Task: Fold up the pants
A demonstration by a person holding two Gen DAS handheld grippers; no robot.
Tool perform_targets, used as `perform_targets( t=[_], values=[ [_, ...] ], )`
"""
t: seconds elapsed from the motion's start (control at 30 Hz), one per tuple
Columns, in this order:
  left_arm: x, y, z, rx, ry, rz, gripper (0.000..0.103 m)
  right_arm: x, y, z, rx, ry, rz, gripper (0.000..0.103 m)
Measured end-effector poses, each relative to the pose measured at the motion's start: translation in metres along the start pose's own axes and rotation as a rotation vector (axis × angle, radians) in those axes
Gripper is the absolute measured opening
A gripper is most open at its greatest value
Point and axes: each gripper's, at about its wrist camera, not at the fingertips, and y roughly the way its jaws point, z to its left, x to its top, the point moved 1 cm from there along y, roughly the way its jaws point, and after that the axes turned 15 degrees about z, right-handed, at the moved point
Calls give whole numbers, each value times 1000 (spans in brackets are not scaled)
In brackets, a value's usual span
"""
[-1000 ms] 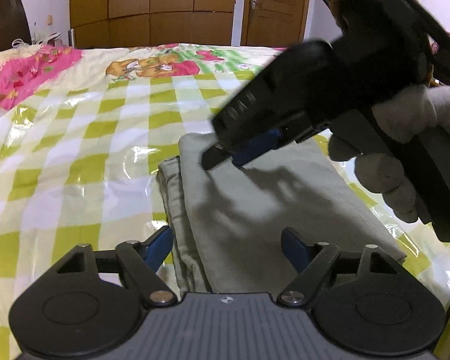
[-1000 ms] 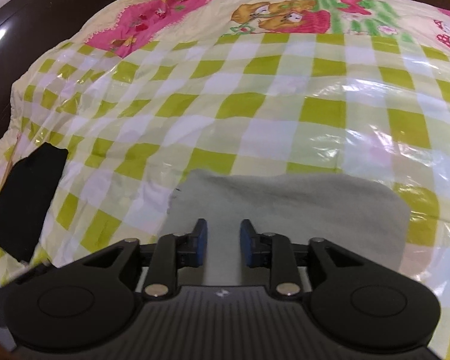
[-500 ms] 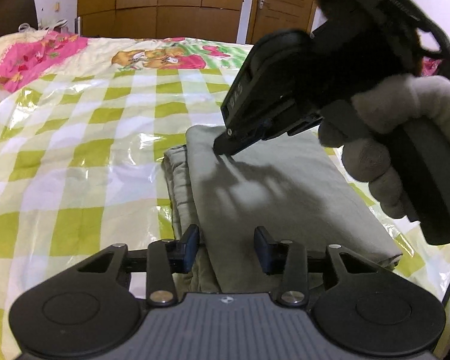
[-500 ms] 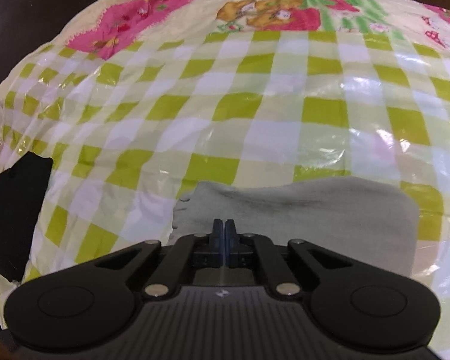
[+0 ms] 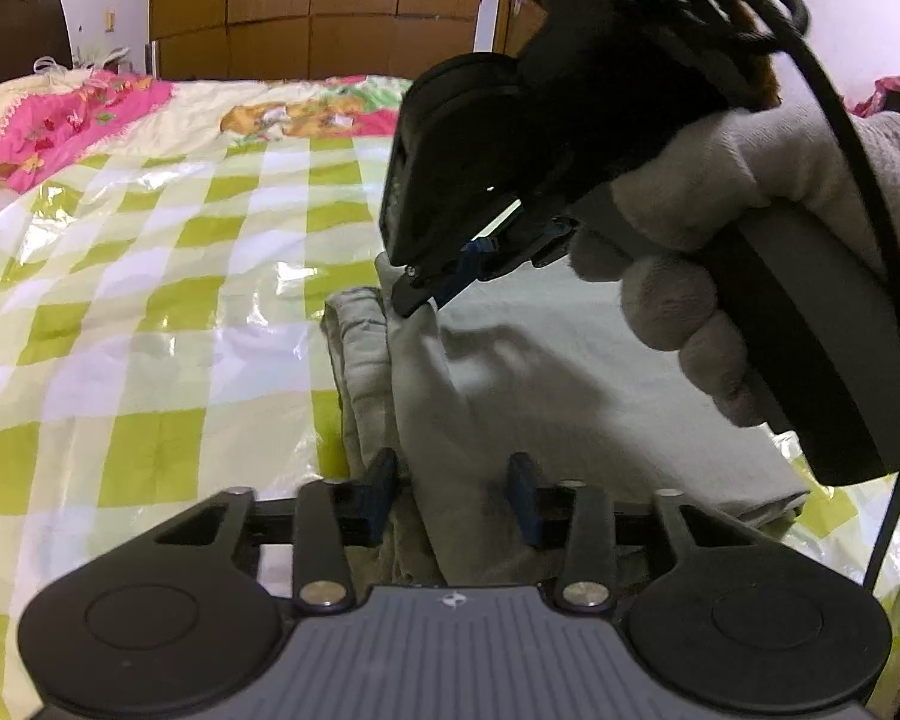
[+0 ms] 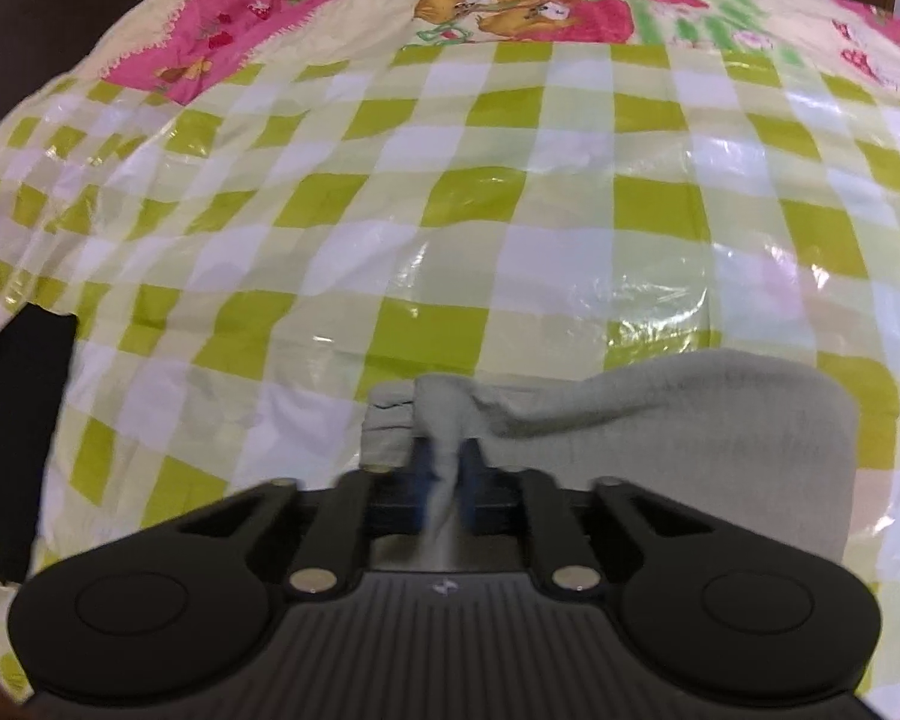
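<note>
Grey-green pants lie folded into a thick rectangle on the checked bed cover; they also show in the right wrist view. My right gripper is shut on the top layer at the far left corner and lifts it; it also shows in the left wrist view, held by a gloved hand. My left gripper is partly closed around the near left corner, fabric bunched between its blue pads, which stand apart.
The bed has a shiny green-and-white checked cover with pink cartoon prints at the far end. A black flat object lies at the bed's left edge. Wooden wardrobes and a door stand behind.
My right gripper closed on the top layer's far corner and has begun lifting it. My left gripper narrowed from wide open and moved onto the near corner.
</note>
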Motion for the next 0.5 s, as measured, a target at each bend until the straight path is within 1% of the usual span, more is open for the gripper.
perform_targets(
  t=[0.07,0.17,0.2,0.27,0.33,0.37,0.43,0.5],
  values=[
    [-1,-9,2,-6,-10,-22,32,-3,-9,4,-7,-25,-19,5],
    [-6,-21,10,-1,-49,-50,32,-8,-27,16,-5,-77,-62,5],
    [-7,-20,12,7,-57,-45,32,-10,-32,20,1,-92,-78,5],
    [-10,-11,17,26,-73,-2,32,-9,-32,26,20,-102,-86,5],
    [-11,1,20,25,-84,58,33,-7,-18,32,31,-117,-53,6],
    [-12,4,20,35,-87,65,33,-7,-6,33,48,-116,-21,10],
    [-11,5,19,48,-79,66,33,-7,17,33,89,-107,40,11],
    [-10,4,16,55,-70,67,33,-10,23,34,88,-116,28,14]
  ],
)
